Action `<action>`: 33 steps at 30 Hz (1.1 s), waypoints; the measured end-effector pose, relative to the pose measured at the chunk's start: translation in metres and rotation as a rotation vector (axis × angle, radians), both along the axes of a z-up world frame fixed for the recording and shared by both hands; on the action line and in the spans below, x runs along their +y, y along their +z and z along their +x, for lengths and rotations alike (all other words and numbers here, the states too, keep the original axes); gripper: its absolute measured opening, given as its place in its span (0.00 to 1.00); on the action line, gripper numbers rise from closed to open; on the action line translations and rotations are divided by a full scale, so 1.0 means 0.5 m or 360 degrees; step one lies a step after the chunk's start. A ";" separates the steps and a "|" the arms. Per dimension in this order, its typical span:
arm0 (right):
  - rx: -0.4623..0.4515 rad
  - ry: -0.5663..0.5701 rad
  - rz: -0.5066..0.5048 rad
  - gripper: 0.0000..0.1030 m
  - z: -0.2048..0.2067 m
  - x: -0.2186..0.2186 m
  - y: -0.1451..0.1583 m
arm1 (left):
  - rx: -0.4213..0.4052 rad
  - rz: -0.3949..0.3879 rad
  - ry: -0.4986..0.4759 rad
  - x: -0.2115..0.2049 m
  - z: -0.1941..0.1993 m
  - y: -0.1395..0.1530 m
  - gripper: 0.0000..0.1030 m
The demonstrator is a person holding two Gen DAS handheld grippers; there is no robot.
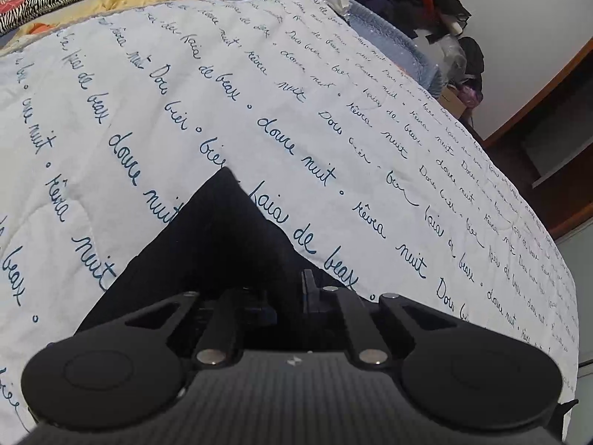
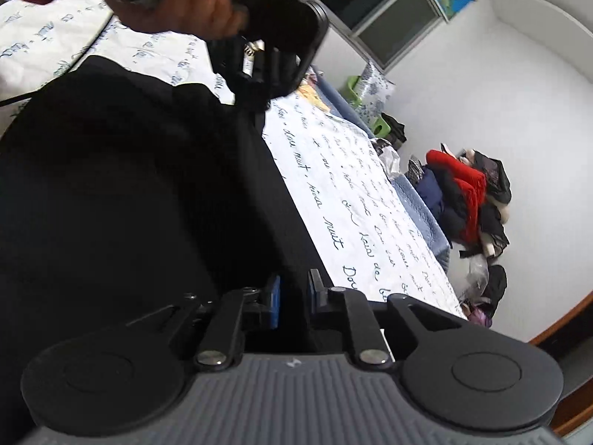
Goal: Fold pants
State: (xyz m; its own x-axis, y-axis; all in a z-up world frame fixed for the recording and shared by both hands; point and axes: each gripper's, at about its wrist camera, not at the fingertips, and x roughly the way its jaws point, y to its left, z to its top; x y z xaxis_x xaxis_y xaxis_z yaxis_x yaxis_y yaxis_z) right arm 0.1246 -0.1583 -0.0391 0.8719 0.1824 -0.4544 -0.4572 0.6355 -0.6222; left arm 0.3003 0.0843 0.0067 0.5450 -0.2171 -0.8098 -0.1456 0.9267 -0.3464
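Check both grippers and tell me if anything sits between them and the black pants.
Nothing visible does. The left gripper is shut on a corner of the black pants, and the right gripper has pants fabric directly at its fingers. Only the printed bedspread lies around them.

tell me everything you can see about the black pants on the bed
The black pants are plain dark soft-looking fabric, with no seams or pockets discernible. They lie on the white quilt printed with blue handwriting. In the left wrist view one corner comes to a point on the quilt. The left gripper is shut on the cloth. In the right wrist view the fabric is bunched and mounded; the right gripper has cloth between its narrowly parted fingers.
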 end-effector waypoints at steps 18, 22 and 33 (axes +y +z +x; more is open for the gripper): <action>0.0065 -0.0331 -0.0006 0.07 0.039 -0.065 -0.003 | -0.0038 0.0004 -0.0040 0.015 -0.044 0.007 0.12; 0.0039 -0.0287 -0.0076 0.04 -0.035 -0.041 -0.009 | -0.0033 0.0010 -0.0046 0.022 -0.054 0.008 0.12; 0.0062 -0.0225 0.0015 0.03 -0.118 -0.024 0.027 | -0.0118 0.0168 -0.0258 0.022 -0.118 0.026 0.11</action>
